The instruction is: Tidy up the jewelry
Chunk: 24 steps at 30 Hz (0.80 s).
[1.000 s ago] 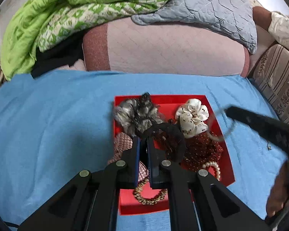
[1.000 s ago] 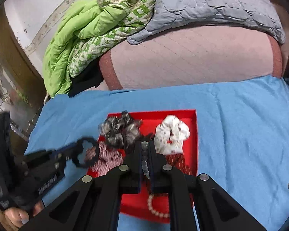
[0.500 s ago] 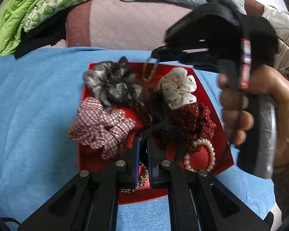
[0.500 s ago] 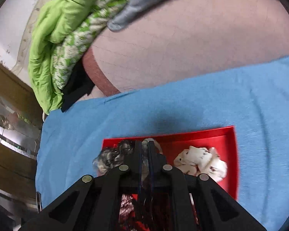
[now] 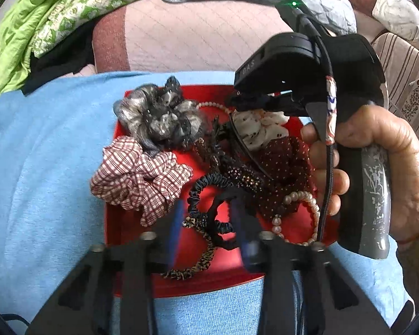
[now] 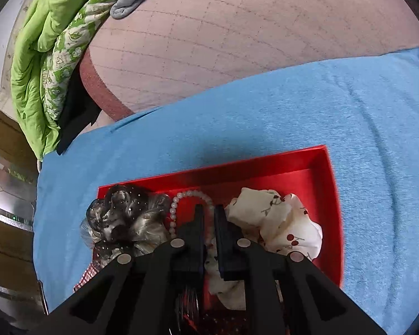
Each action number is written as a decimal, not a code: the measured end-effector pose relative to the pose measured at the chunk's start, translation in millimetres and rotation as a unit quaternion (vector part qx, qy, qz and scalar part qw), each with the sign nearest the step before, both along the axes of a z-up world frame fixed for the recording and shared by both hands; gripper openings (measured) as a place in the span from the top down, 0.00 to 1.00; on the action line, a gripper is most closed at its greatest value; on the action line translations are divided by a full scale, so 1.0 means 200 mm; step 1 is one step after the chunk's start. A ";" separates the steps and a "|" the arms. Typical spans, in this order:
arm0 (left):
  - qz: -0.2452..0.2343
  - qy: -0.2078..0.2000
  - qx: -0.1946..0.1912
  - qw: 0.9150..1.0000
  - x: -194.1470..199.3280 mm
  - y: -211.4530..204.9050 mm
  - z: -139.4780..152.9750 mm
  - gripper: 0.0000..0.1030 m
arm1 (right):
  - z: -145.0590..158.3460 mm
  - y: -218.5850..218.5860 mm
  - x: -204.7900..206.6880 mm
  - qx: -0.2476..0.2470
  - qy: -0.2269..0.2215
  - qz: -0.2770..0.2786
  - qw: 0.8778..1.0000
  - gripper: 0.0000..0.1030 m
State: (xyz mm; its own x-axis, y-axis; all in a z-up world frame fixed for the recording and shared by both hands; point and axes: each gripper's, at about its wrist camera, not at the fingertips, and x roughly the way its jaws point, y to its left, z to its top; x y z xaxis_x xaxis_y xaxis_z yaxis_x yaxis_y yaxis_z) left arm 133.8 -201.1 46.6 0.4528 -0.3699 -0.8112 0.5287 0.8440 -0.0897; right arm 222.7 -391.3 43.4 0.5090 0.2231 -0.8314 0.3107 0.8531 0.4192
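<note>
A red tray (image 5: 120, 223) on the blue cloth holds a grey scrunchie (image 5: 159, 117), a checked one (image 5: 137, 178), a white one (image 5: 259, 128), a maroon dotted one (image 5: 282, 162) and a pearl bracelet (image 5: 301, 198). My left gripper (image 5: 208, 223) hangs low over the tray's near part, jaws opening. A dark navy hair tie (image 5: 206, 184) lies between them, untouched by the pads. My right gripper (image 6: 209, 215), in a hand, is at the tray's (image 6: 265, 164) far side, jaws opening a crack. A second pearl bracelet (image 6: 192, 194) lies at its tips, between the grey scrunchie (image 6: 123, 215) and the white one (image 6: 279, 223).
A leopard-print hair tie (image 5: 201, 251) lies by the tray's near edge. Behind the blue cloth (image 6: 265, 106) rises a pink quilted cushion (image 6: 237, 28), with a green blanket (image 6: 33, 55) and grey quilt on top. A striped cushion (image 5: 405, 78) stands at the right.
My left jaws have parted and the dark hair tie now lies loose in the tray. The right gripper came down over the tray's far side with the pearl bracelet, and its jaws have parted slightly.
</note>
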 end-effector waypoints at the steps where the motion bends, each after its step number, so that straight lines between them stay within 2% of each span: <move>1: 0.001 -0.004 -0.002 1.000 -0.01 0.01 0.02 0.61 | 0.01 0.00 -0.01 -0.003 -0.002 0.002 1.000 0.86; 3: 0.002 -0.005 -0.006 1.000 -0.02 0.01 0.05 0.61 | 0.06 0.01 -0.03 -0.015 -0.011 0.007 1.000 0.76; 7: 0.004 -0.014 -0.010 1.000 -0.06 0.06 0.14 0.61 | 0.17 0.02 -0.10 -0.028 -0.030 0.015 0.999 0.70; 9: 0.007 -0.022 -0.014 1.000 -0.08 0.11 0.19 0.61 | 0.23 0.02 -0.17 -0.038 -0.038 0.015 0.998 0.64; 11: 0.022 -0.032 -0.018 0.999 -0.09 0.18 0.24 0.60 | 0.29 0.01 -0.26 -0.068 -0.043 0.021 0.997 0.60; 12: 0.035 -0.034 -0.019 0.999 -0.08 0.23 0.26 0.55 | 0.30 0.01 -0.30 -0.081 -0.043 0.023 0.996 0.59; 13: 0.046 -0.032 -0.018 0.998 -0.07 0.26 0.26 0.51 | 0.31 0.01 -0.37 -0.100 -0.040 0.024 0.994 0.59; 15: 0.075 -0.014 -0.008 0.997 -0.03 0.34 0.21 0.50 | 0.30 0.00 -0.47 -0.121 -0.034 0.024 0.992 0.59; 19: 0.101 0.027 0.003 0.995 0.02 0.41 0.10 0.50 | 0.22 0.01 -0.70 -0.162 -0.022 0.015 0.986 0.59; 24: 0.114 0.037 0.020 0.993 0.03 0.42 0.02 0.50 | 0.15 0.01 -0.84 -0.140 -0.019 0.003 0.990 0.59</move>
State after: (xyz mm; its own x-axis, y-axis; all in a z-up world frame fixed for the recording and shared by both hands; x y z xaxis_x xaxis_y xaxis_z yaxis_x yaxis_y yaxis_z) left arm 139.0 -117.3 50.1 0.4592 -0.2313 -0.8577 0.3161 0.9448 -0.0855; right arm 54.5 -389.8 72.4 0.5411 -0.0104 -0.8409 0.2935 0.9394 0.1772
